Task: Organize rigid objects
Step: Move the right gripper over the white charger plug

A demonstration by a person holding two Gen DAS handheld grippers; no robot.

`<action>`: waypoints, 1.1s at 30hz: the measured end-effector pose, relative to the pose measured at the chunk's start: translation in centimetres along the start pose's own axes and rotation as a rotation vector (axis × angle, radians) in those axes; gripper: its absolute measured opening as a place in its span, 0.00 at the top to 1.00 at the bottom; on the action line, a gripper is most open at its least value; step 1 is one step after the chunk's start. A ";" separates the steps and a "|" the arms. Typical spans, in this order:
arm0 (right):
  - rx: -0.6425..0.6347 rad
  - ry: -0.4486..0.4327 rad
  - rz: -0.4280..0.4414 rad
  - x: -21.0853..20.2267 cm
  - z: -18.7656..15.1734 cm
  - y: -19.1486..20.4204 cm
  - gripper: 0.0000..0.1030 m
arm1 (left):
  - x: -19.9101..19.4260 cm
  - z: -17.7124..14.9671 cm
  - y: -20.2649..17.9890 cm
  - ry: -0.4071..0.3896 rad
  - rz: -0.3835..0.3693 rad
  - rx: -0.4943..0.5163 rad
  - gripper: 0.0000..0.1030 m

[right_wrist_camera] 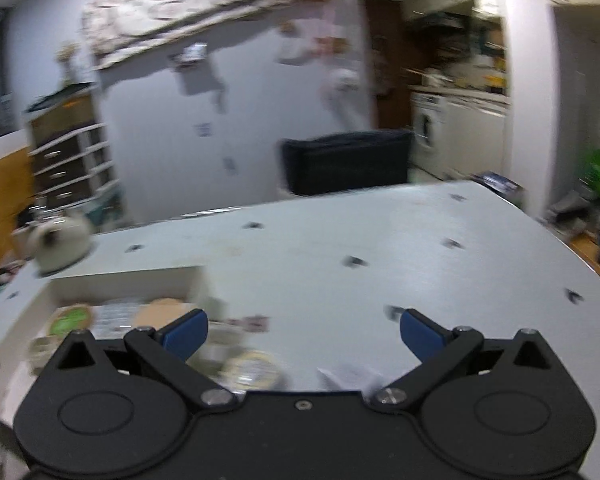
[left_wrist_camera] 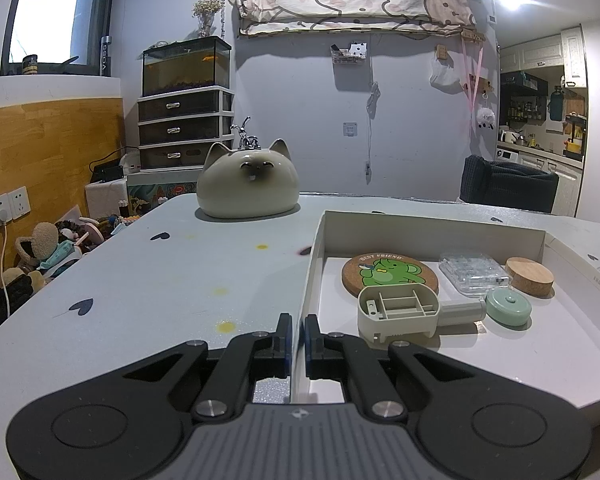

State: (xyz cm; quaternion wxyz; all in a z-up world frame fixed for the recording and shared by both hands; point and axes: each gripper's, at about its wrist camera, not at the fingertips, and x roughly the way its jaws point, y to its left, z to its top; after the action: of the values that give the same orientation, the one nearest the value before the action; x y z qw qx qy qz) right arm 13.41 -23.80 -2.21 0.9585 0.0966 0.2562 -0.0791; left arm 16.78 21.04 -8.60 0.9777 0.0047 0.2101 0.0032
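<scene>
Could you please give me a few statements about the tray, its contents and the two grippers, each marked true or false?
1. The left gripper has its jaws clamped on the near wall of the white tray. True.
2. The right gripper holds the cork lid. False: its jaws stand wide apart with nothing between them, and the cork lid lies in the tray.
3. The round coaster with the green elephant lies inside the tray. True.
4. The cat-shaped ceramic pot sits inside the tray. False: it stands on the table, beyond the tray's far left corner.
5. The mint green round case lies in front of the cork lid. True.
</scene>
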 end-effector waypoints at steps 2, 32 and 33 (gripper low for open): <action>0.021 0.025 -0.032 0.7 -0.8 -1.1 0.00 | 0.0 0.0 0.0 0.000 0.000 0.000 0.95; 0.097 0.116 0.031 7.3 -5.7 -1.6 0.34 | 0.0 0.0 0.0 0.001 0.000 0.000 0.95; 0.091 0.116 0.022 7.6 -5.5 -1.6 0.34 | 0.0 0.0 0.0 0.001 0.000 0.000 0.95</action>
State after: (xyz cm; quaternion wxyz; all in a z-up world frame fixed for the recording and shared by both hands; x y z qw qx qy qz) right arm 16.99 -24.86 -10.93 0.9375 0.1472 0.3064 -0.0744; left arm 16.78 21.02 -8.63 0.9776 0.0044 0.2104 0.0030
